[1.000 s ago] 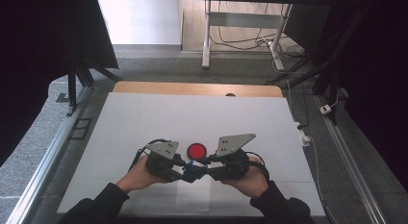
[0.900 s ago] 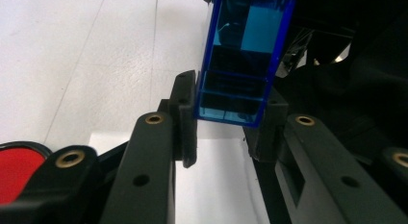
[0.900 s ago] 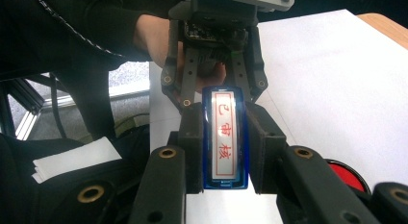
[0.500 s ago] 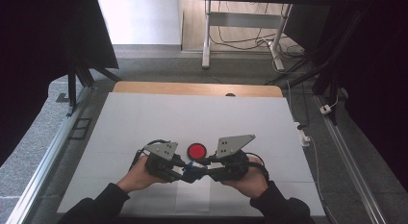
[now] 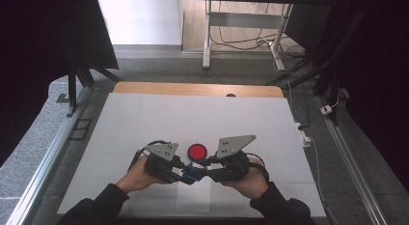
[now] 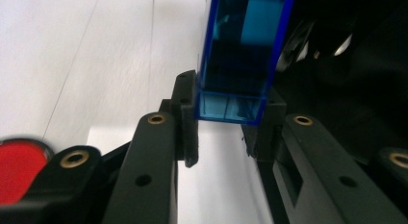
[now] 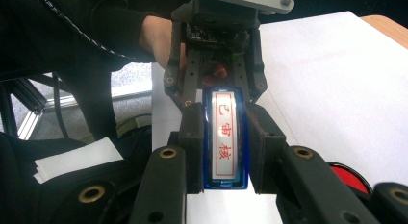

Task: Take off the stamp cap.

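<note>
A: Stamp [image 7: 225,137], blue translucent plastic, oblong, white face with red characters inside a red border. Where do you have it?

B: Between your two tools, low over the near middle of the counter [image 5: 144,119]. Your right tool [image 7: 225,185] clamps one end; your left tool [image 6: 231,137] clamps the other, pads flat on its smooth blue walls.

A: Changes since a second ago?

B: Next to none. Left jaws nipped in the last fraction, then stopped; both hands sit where they were. By my reading the grip is settled and the two halves are ready for you to pull apart.

A: Next item, farther out?

B: Ink pad [image 5: 197,151], round, red, glossy, dark rim, lying on the counter just beyond the stamp.

A: And the surface?

B: White matte sheet, faint fold lines; bare wooden strip [image 5: 193,89] along the far edge.
</note>
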Action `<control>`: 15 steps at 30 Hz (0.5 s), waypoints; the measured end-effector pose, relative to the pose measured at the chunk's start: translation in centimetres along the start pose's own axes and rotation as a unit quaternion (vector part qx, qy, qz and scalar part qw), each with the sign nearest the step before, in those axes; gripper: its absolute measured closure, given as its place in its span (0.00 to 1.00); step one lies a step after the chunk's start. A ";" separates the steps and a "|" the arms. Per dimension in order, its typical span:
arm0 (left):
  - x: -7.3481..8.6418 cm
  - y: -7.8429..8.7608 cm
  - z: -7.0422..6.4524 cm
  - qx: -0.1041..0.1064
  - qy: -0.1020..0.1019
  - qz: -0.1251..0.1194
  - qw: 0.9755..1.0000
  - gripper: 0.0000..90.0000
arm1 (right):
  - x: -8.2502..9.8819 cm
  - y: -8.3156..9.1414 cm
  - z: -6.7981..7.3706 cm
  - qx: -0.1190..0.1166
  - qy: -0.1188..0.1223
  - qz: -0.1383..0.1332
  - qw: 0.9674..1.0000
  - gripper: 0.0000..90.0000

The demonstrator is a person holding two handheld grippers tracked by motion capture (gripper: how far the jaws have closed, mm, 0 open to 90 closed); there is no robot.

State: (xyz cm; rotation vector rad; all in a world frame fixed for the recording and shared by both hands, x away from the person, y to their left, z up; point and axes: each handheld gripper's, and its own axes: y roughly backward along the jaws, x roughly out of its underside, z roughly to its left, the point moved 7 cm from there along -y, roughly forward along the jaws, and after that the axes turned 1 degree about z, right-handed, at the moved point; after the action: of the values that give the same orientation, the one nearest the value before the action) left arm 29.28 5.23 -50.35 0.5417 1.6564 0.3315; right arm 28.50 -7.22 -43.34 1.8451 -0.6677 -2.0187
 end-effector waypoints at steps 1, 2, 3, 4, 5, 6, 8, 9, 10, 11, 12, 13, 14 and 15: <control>0.7 -0.2 0.1 -0.007 -0.004 0.023 1.000 0.77 | -0.2 0.3 -0.1 0.004 0.000 -0.008 1.000 0.80; 0.7 -0.2 0.1 -0.007 -0.004 0.023 1.000 0.77 | -0.3 0.6 -0.3 0.005 -0.004 -0.015 1.000 0.80; 0.9 -0.2 0.1 -0.005 0.001 0.022 1.000 0.77 | -0.5 0.9 -0.4 0.004 -0.009 -0.021 1.000 0.80; 1.1 -0.2 0.2 -0.005 0.005 0.024 1.000 0.77 | -0.5 0.9 -0.4 0.004 -0.009 -0.021 1.000 0.80; 1.1 -0.2 0.3 -0.006 0.005 0.025 1.000 0.77 | -0.5 1.2 -0.6 0.013 -0.006 -0.021 1.000 0.80; 1.0 -0.2 0.3 -0.007 0.005 0.021 1.000 0.77 | -0.5 1.2 -0.6 0.014 -0.007 -0.022 1.000 0.80; 0.8 -0.1 0.3 -0.005 0.007 0.014 1.000 0.77 | -0.3 1.2 -0.6 0.014 -0.007 -0.018 1.000 0.80; 0.8 0.0 0.3 -0.006 0.008 0.013 1.000 0.77 | -0.2 1.0 -0.6 0.014 -0.007 -0.017 1.000 0.80; 0.8 0.0 0.3 -0.007 0.010 0.012 1.000 0.77 | -0.1 1.0 -0.6 0.015 -0.007 -0.014 1.000 0.80; 0.8 0.0 0.3 -0.009 0.013 0.009 1.000 0.77 | -0.1 0.9 -0.6 0.016 -0.005 -0.014 1.000 0.80; 0.8 0.1 0.4 -0.010 0.016 0.010 1.000 0.77 | -0.1 0.9 -0.6 0.018 -0.003 -0.013 1.000 0.80; 0.8 0.1 0.4 -0.009 0.017 0.010 1.000 0.77 | -0.1 0.9 -0.6 0.018 -0.003 -0.013 1.000 0.80; 0.8 0.1 0.4 -0.009 0.020 0.010 1.000 0.77 | -0.1 1.0 -0.6 0.020 -0.002 -0.013 1.000 0.80; 0.7 0.1 0.4 -0.008 0.025 0.008 1.000 0.77 | -0.1 1.0 -0.7 0.022 -0.003 -0.015 1.000 0.80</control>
State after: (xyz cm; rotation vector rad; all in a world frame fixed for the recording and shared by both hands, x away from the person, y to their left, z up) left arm 29.58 5.68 -50.96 0.5390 1.6971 0.3732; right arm 29.11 -8.12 -42.73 1.8855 -0.6948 -2.0453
